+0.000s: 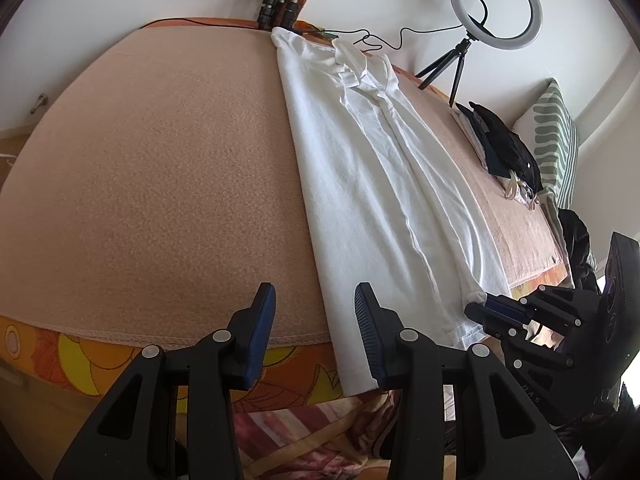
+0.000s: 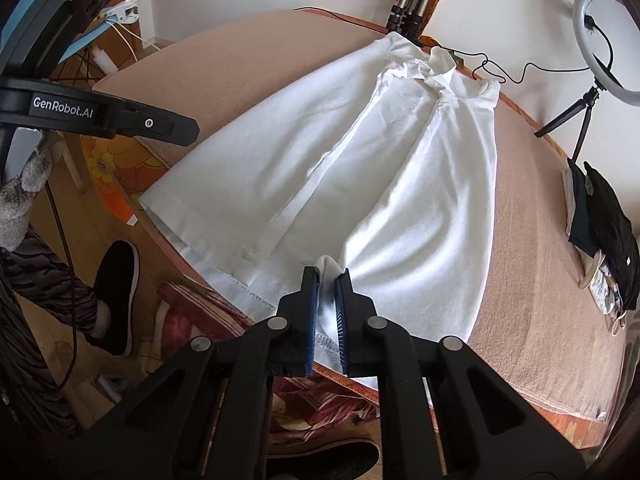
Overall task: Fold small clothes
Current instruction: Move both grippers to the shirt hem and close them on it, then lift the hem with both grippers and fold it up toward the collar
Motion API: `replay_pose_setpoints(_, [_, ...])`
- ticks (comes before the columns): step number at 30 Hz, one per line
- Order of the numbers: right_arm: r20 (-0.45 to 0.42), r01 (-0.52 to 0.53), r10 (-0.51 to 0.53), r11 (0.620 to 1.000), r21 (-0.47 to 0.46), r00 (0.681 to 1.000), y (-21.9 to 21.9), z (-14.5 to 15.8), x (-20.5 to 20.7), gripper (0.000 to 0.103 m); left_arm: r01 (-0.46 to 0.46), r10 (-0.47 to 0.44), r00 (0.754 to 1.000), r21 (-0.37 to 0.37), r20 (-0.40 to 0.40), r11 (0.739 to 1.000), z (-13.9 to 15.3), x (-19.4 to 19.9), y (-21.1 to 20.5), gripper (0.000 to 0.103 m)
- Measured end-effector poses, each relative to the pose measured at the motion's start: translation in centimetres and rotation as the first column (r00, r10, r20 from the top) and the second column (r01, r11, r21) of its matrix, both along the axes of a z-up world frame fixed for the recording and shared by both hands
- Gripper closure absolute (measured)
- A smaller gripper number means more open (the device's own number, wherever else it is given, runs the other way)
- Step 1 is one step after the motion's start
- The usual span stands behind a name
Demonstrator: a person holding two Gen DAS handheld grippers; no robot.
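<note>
A broad table under a peach fleece cover [image 1: 160,168] fills both views; its fuzzy cloth ends in a stitched hem at the near edge, where an orange flowered cloth [image 1: 80,356] shows beneath. Seen from the left wrist, the cover from nine to eleven o'clock lies bare, giving wide room. The white collared shirt [image 2: 360,168] lies flat and lengthwise on the cover, collar toward twelve o'clock, its bottom hem hanging over the near table edge; the cotton is smooth with long creases and a folded-in side. At three o'clock in the right wrist view a pile of dark and pale clothes [image 2: 604,216] sits close to the far side edge, well apart from the shirt. A ring light [image 1: 496,4] on a small tripod stands at the back edge by the wall. The left gripper [image 1: 316,336] hovers over the near edge, jaws spread, nothing between them. The right gripper [image 2: 326,316] is pinching a bunched corner of the shirt's hem.
</note>
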State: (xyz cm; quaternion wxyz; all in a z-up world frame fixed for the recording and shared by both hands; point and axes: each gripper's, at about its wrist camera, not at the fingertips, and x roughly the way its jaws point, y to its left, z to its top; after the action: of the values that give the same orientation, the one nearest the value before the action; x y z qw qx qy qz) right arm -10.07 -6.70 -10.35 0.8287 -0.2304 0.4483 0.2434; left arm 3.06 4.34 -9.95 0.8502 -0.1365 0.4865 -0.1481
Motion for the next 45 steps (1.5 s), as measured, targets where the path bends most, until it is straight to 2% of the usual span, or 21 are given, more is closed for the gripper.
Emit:
replay_pose_setpoints(2, [-0.005,-0.023,0.023,1.0,0.017,1.0,0.1,0.5,-0.4,0.096,-0.004,0.004,1.0,-0.001,0.005,1.0,0.1,0.0,0.1,0.064])
replay_pose_setpoints(5, [-0.026,-0.055,0.055,0.998,-0.015,0.998,0.4,0.5,-0.5,0.096,-0.003,0.003,1.0,-0.005,0.009,1.0,0.2,-0.1,0.2,0.064])
replay_pose_setpoints(6, [-0.04,-0.055,0.055,0.998,-0.005,0.998,0.3,0.3,-0.3,0.093,-0.004,0.004,1.0,-0.006,0.009,1.0,0.2,-0.1,0.2,0.064])
replay_pose_setpoints(9, [-0.127,-0.083,0.087,0.996,0.041,0.988,-0.2,0.0,-0.4,0.093,-0.006,0.006,1.0,-0.019,0.001,1.0,0.1,-0.3,0.3,0.064])
replay_pose_setpoints(12, [-0.136,-0.116,0.124,0.991,0.065,0.983,-1.1,0.7,-1.6,0.09,0.002,-0.002,1.0,-0.034,-0.007,0.999,0.1,-0.6,0.4,0.064])
replay_pose_setpoints(13, [-0.14,-0.099,0.112,0.991,0.091,0.984,-1.7,1.1,-1.7,0.087,0.006,-0.006,1.0,-0.041,-0.011,0.999,0.0,-0.7,0.5,0.064])
replay_pose_setpoints(15, [-0.144,-0.039,0.062,0.987,0.157,0.988,-3.7,2.0,-1.6,0.072,0.015,-0.016,1.0,-0.055,-0.022,0.998,-0.1,-0.9,0.4,0.064])
replay_pose_setpoints(16, [-0.138,0.007,0.018,0.984,0.18,0.99,-4.9,2.3,-1.3,0.07,0.017,-0.019,0.999,-0.062,-0.027,0.998,-0.1,-1.0,0.4,0.064])
replay_pose_setpoints(19, [-0.149,0.168,-0.136,0.96,0.224,0.979,-8.6,2.5,0.4,0.069,0.027,-0.03,0.999,-0.073,-0.04,0.997,-0.3,-1.4,0.0,0.064])
replay_pose_setpoints(23, [-0.285,0.333,-0.249,0.893,0.304,0.926,-12.7,1.0,2.8,0.068,0.047,-0.053,0.997,-0.081,-0.063,0.996,-0.8,-1.6,-0.7,0.064])
replay_pose_setpoints(27, [-0.349,0.356,-0.241,0.878,0.319,0.906,-13.1,-0.3,3.2,0.068,0.054,-0.06,0.996,-0.087,-0.069,0.995,-1.0,-1.9,-1.2,0.064])
replay_pose_setpoints(31, [-0.354,0.339,-0.232,0.898,0.281,0.906,-11.9,-1.3,2.9,0.068,0.04,-0.047,0.996,-0.101,-0.072,0.994,-1.0,-2.0,-1.1,0.066])
replay_pose_setpoints(32, [-0.341,0.338,-0.235,0.898,0.281,0.91,-11.8,-1.3,2.8,0.071,0.038,-0.045,0.997,-0.097,-0.069,0.995,-1.0,-2.1,-1.2,0.067])
replay_pose_setpoints(34, [-0.34,0.333,-0.233,0.903,0.274,0.911,-11.6,-1.4,2.9,0.09,0.04,-0.045,0.997,-0.087,-0.063,0.995,-1.0,-2.1,-1.3,0.068])
replay_pose_setpoints(35, [-0.339,0.337,-0.237,0.901,0.274,0.91,-11.5,-1.4,2.9,0.094,0.043,-0.049,0.997,-0.089,-0.065,0.995,-1.1,-2.1,-1.4,0.074])
replay_pose_setpoints(36, [-0.339,0.341,-0.241,0.898,0.277,0.91,-11.6,-1.5,2.8,0.096,0.047,-0.054,0.996,-0.099,-0.074,0.994,-1.3,-2.0,-1.4,0.091])
replay_pose_setpoints(37, [-0.34,0.343,-0.24,0.896,0.284,0.909,-11.7,-1.4,2.8,0.097,0.049,-0.057,0.995,-0.102,-0.079,0.994,-1.4,-2.0,-1.5,0.097])
replay_pose_setpoints(42, [-0.336,0.35,-0.234,0.871,0.345,0.913,-13.1,-0.1,2.4,0.099,0.061,-0.063,0.998,-0.098,-0.019,0.993,-0.3,-2.6,-1.4,0.099])
replay_pose_setpoints(45, [-0.335,0.347,-0.231,0.872,0.345,0.913,-13.3,-0.3,2.5,0.099,0.07,-0.073,0.997,-0.097,-0.028,0.993,-0.7,-2.5,-1.5,0.099])
